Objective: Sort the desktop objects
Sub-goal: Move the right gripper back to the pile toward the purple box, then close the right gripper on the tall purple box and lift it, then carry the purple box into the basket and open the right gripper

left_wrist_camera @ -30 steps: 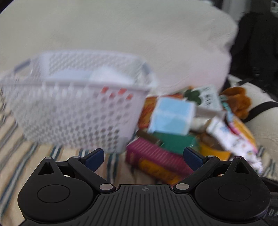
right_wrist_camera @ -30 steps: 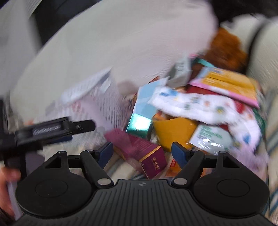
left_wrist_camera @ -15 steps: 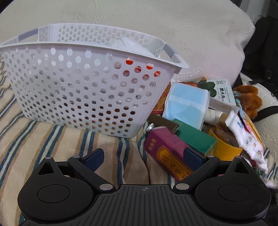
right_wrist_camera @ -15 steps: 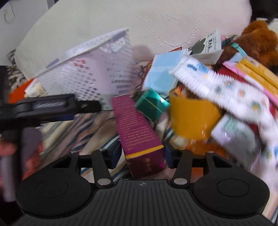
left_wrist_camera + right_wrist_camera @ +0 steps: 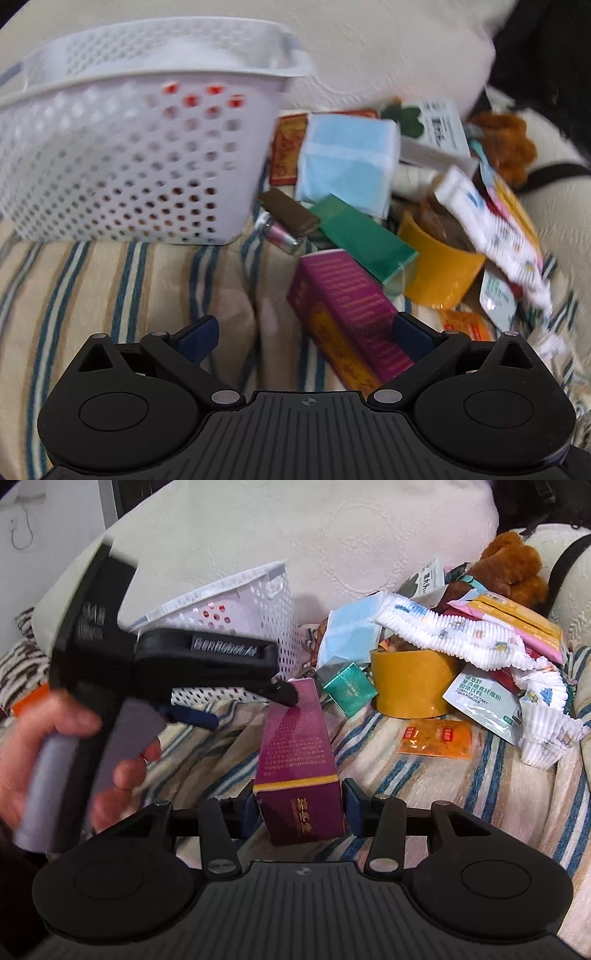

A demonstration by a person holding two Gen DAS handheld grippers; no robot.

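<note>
Striped cloth (image 5: 110,288): white basket (image 5: 122,177) w/ red item (image 5: 207,96)

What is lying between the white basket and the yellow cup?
In the left wrist view, a brown bar, a small vial and a green box lie between the basket and the cup.

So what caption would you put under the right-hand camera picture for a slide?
Right gripper clamps a purple box on a striped cloth; white basket behind.
</note>
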